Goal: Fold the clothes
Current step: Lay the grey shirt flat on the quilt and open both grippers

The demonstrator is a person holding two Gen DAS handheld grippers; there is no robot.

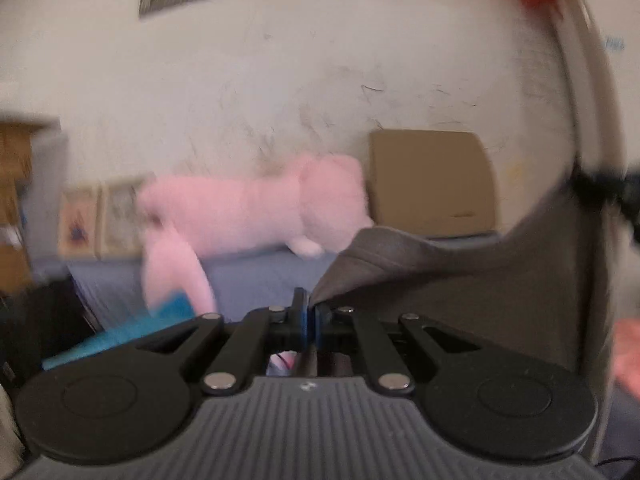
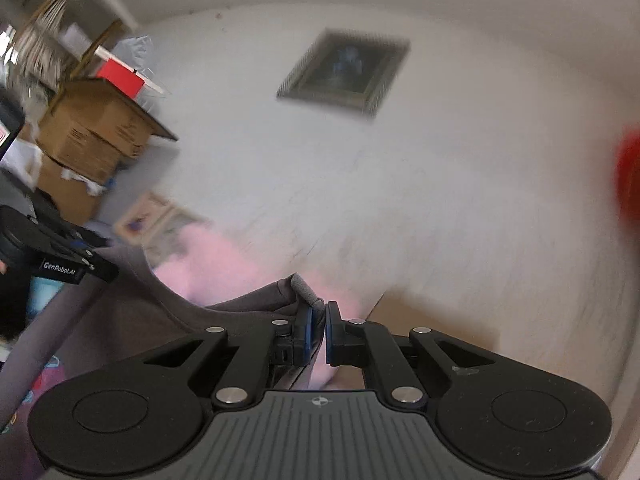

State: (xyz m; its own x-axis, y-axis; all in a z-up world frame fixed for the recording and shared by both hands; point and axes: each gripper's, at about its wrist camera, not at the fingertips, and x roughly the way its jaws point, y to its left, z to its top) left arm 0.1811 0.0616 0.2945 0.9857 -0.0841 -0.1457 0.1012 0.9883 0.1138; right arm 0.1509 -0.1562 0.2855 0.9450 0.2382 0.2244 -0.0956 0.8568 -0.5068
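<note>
Grey garment (image 1: 460, 272): held aloft, stretched between your two grippers, above the blue bed (image 1: 256, 276). Left gripper (image 1: 310, 320): jaws clamped on one edge. Right gripper (image 2: 318, 332): jaws pinched on a ribbed hem or cuff. Fold stage: no crease visible; the cloth hangs spread, which fits either shaking out or carrying over for a fold. Backdrop: pink plush toy (image 1: 256, 212), framed picture (image 2: 344, 70).
</note>
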